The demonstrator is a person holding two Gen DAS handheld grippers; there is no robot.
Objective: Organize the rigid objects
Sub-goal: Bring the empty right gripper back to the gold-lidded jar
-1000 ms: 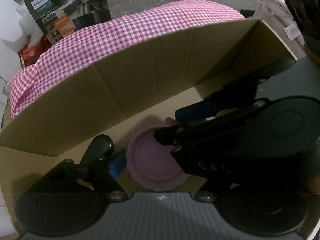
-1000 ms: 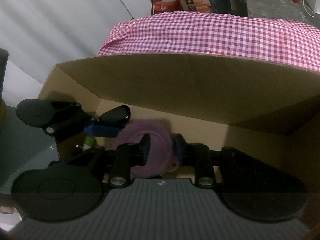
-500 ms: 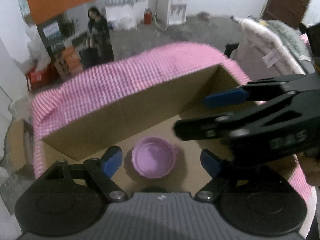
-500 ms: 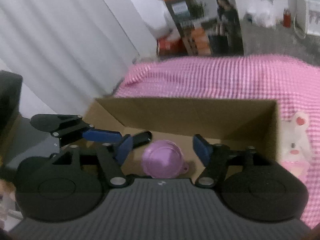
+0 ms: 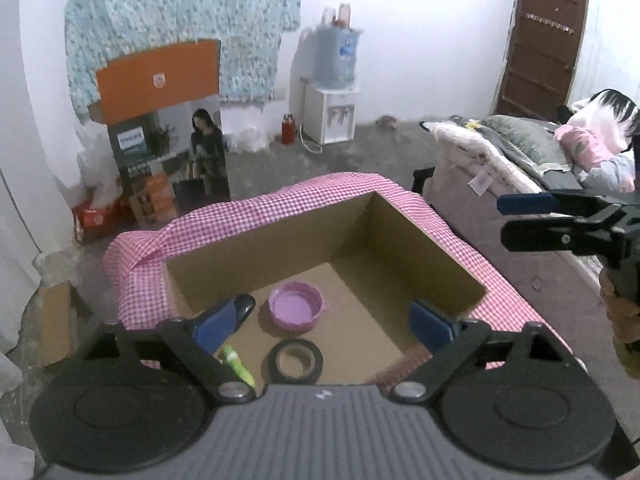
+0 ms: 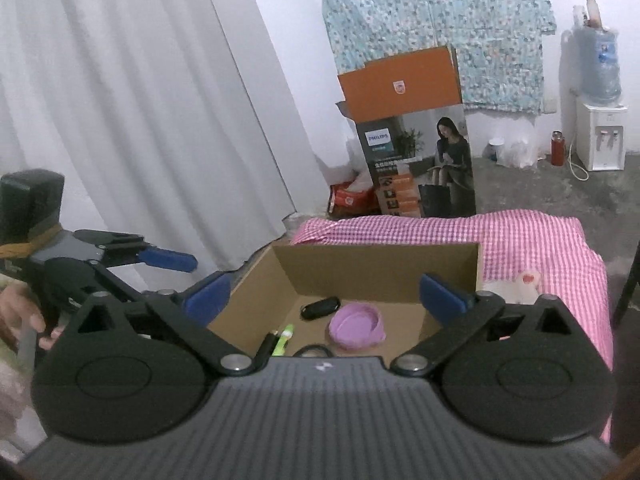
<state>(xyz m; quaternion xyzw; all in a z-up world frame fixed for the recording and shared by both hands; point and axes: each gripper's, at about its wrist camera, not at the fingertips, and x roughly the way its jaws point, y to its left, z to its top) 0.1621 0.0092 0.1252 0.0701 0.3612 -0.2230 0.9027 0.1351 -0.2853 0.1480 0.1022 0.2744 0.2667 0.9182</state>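
An open cardboard box (image 5: pixel 436 256) stands on a pink checked cloth (image 5: pixel 248 210). Inside lie a purple bowl (image 5: pixel 295 310), a black tape roll (image 5: pixel 295 361), a green marker (image 5: pixel 237 362) and a small black oblong object (image 5: pixel 245 306). The bowl (image 6: pixel 357 326), the green marker (image 6: pixel 283 339) and the black object (image 6: pixel 320 307) also show in the right wrist view. My left gripper (image 5: pixel 322 326) is open and empty, well above the box. My right gripper (image 6: pixel 324 300) is open and empty, also above the box. Each gripper shows at the side of the other's view.
A white and pink toy (image 6: pixel 524 282) lies on the cloth right of the box. A Philips carton (image 6: pixel 416 140), a water dispenser (image 5: pixel 332 92) and a white curtain (image 6: pixel 140 100) stand behind. A bed (image 5: pixel 520 160) with a person is at the right.
Both grippers opened, let go of the purple bowl inside the box and rose up and back out of the box. The bowl now rests on the box floor.
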